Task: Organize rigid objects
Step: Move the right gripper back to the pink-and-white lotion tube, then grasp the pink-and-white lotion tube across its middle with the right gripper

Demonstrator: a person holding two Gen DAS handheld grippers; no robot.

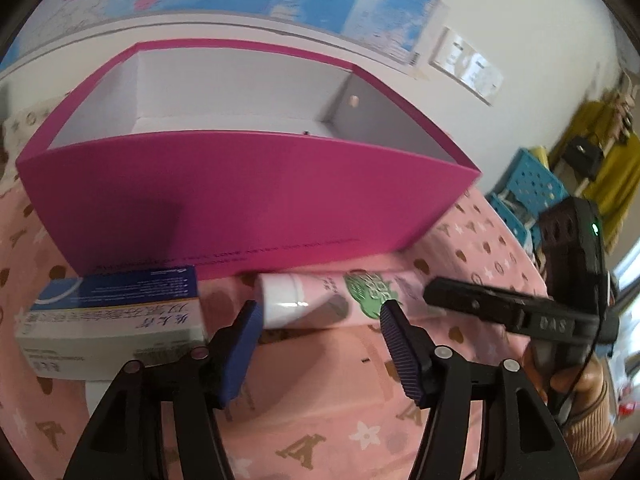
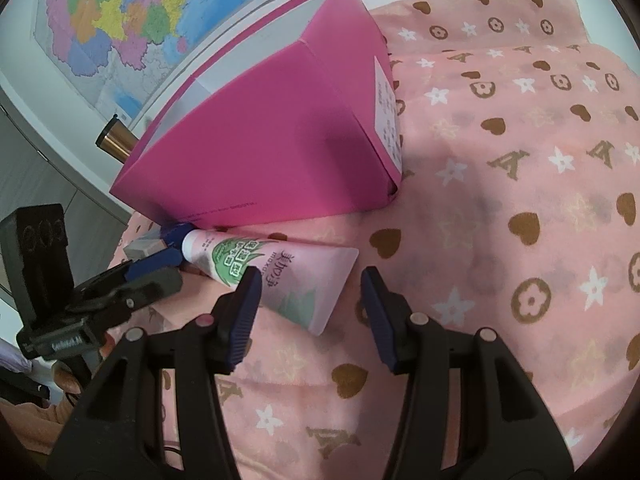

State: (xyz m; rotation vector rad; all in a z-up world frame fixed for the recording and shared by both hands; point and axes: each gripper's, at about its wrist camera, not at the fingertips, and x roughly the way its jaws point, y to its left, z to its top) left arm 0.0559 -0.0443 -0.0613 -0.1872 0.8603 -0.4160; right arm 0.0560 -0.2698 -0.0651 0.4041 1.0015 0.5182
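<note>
Tube of cream, pink with a white cap and a green leaf print, lies flat on the pink patterned cloth, just in front of the magenta box and running along its front wall. From the left gripper the tube sits straight ahead, crosswise to the fingers, cap end by the left pad; those jaws stand wide and hold nothing. The right gripper is also spread wide and empty, with the tube's flat crimped tail lying between its fingers. Both look close; I judge the right one better placed at the tail, the left at the cap. The blue and white carton lies just left of the tube. Chinese characters and "maxa…" run along the tube; the carton's print is too blurred to read. The box is open-topped and looks empty inside.
</note>
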